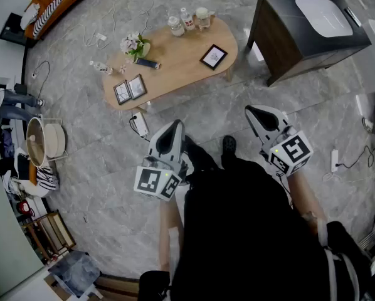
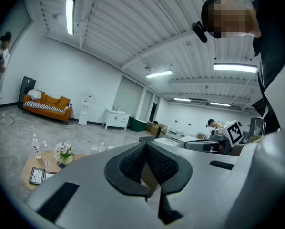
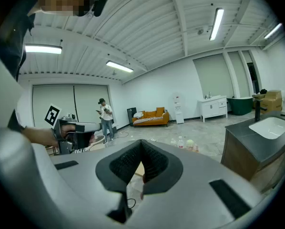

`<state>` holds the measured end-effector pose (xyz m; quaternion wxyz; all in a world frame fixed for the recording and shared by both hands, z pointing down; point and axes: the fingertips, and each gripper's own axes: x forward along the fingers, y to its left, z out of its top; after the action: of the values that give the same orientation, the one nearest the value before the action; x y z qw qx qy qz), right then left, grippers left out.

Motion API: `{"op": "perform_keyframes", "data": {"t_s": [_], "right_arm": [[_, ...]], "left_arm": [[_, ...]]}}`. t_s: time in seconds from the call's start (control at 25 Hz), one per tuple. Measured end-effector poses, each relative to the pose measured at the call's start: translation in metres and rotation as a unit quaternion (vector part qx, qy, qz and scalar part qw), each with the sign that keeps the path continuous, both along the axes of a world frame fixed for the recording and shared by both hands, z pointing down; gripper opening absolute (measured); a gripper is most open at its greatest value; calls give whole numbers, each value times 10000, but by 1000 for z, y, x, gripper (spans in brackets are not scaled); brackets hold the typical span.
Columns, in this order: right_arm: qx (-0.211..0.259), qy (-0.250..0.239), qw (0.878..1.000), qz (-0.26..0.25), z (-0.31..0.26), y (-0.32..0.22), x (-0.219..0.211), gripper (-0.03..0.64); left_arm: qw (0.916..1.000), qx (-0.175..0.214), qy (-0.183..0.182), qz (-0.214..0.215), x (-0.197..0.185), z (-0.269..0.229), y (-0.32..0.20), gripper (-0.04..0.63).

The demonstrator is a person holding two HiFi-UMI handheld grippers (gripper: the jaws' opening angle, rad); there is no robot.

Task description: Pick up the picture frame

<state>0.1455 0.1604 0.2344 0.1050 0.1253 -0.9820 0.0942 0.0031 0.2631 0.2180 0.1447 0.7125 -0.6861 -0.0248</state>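
Observation:
A black picture frame (image 1: 213,56) lies on the oval wooden table (image 1: 181,49) toward its right end. A hinged pair of small frames (image 1: 130,89) rests at the table's near left end, and shows low and left in the left gripper view as the pair of frames (image 2: 37,175). Both grippers hover over the floor, short of the table and apart from every frame. My left gripper (image 1: 170,130) has its jaws together with nothing between them, as the left gripper (image 2: 149,178) shows. My right gripper (image 1: 258,111) is likewise shut and empty, seen close as the right gripper (image 3: 133,175).
On the table stand several bottles (image 1: 187,21), a flower pot (image 1: 135,44) and a phone (image 1: 148,63). A power strip (image 1: 139,125) lies on the floor by the table's near edge. A dark cabinet with a white sink (image 1: 306,24) stands right. A round basket (image 1: 43,142) sits left.

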Motion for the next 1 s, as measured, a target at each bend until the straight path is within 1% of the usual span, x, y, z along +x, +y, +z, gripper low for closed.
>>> {"op": "perform_keyframes", "data": {"t_s": [0.32,0.48,0.68,1.0], "right_arm": [[135,2,9999,75,-6,-5,5,12],[143,-46,9997,211,-6,-8,10,12],[-41,-230,9994,254,-5,-12,15,12],[-241,-169,9990,340,7,-27,10,13]], "left_arm": [[9999,11,-25,123,8,-1,-7,3],[9998,0,-34,187,13,-2,-10,3],[9997,-87,-101,206,16,-1,-17,3],[9996,-159,-118,202,8,0,-33,3]]}}
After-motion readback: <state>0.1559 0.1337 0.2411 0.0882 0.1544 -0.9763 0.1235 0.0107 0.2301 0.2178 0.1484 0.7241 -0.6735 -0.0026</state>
